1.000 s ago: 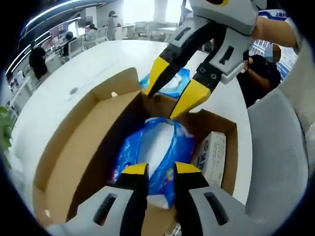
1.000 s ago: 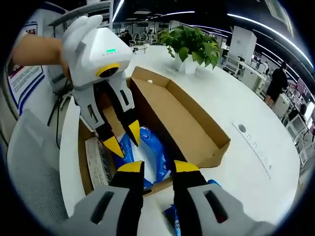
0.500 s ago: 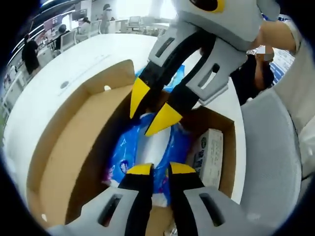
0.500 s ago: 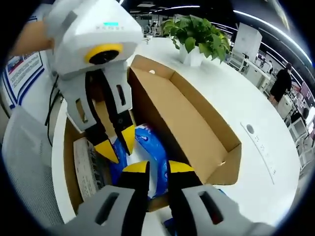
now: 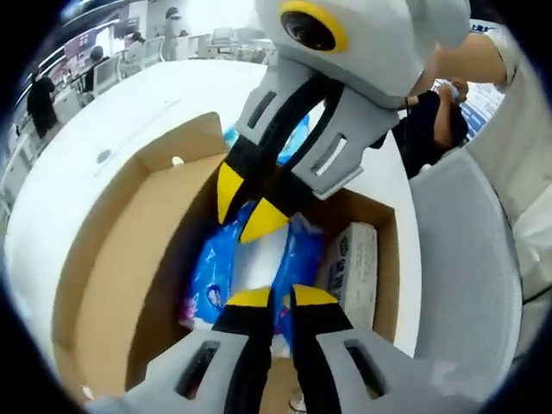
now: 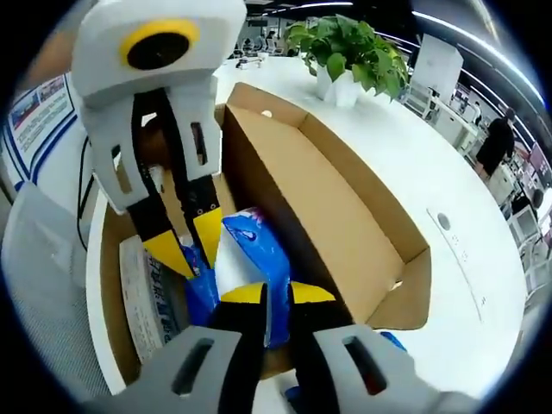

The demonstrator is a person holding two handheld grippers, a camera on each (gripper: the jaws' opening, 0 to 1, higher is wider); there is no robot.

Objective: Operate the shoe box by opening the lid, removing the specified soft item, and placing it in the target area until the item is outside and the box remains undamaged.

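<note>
The shoe box (image 5: 121,285) stands open on the white bench (image 5: 112,112), its lid (image 6: 319,198) folded back and lying flat beside the tray. Inside the tray lies a blue and white soft pack (image 5: 259,267), and next to it, against the side wall, a small white carton (image 5: 352,269) with print on it.

In the left gripper view the left gripper (image 5: 272,298) reaches down over the near end of the soft pack. Its yellow-tipped fingers (image 5: 249,299) stand narrow, nearly together, with the plastic of the pack between them; whether they grip it cannot be told. The right gripper (image 5: 243,205) comes down from above at the far end of the pack, its fingers a little apart and their tips at the pack's top edge.

In the right gripper view the right gripper (image 6: 268,294) shows its fingers narrow over the soft pack (image 6: 250,259), and the left gripper (image 6: 185,246) sits across from it with one tip against the blue plastic. A potted plant (image 6: 345,56) stands on the bench beyond the lid. Another blue pack (image 5: 289,142) lies on the bench just past the box's far end.
</note>
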